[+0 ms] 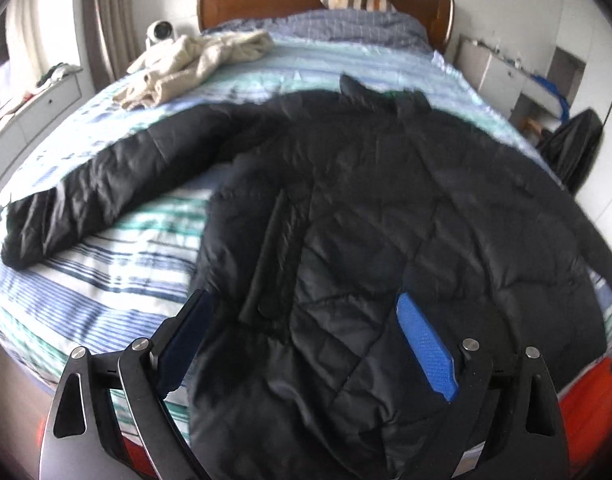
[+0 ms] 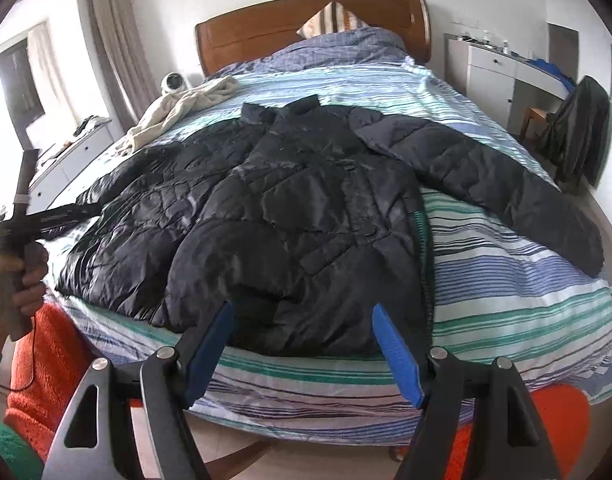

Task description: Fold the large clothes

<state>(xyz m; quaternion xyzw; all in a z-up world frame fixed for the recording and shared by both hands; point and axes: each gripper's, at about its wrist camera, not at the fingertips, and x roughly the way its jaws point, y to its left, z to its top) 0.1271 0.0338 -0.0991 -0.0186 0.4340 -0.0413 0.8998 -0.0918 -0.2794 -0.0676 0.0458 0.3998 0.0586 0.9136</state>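
My left tongs (image 1: 304, 312) are released, jaws spread wide over the lower part of the jacket (image 1: 345, 208), holding nothing. My right tongs (image 2: 302, 320) are released too, hanging just off the foot of the bed (image 2: 505, 300) with the jacket's hem between the blue pads (image 2: 397, 356) in view, not gripped.

The black quilted jacket lies spread flat across the striped bed, collar (image 2: 290, 110) toward the wooden headboard (image 2: 306, 28), hem at the foot edge nearest me. One sleeve (image 1: 86, 192) stretches out over the stripes to the left, and the other sleeve (image 2: 485, 184) runs out to the right, its cuff near the bed's edge.

Beyond the jacket, a beige garment (image 2: 178, 112) lies crumpled near the far left side of the bed, apart from the jacket. A pillow (image 2: 333, 18) leans against the headboard. My left hand (image 2: 22, 280) shows in the right view, wrapped around its tool handle.
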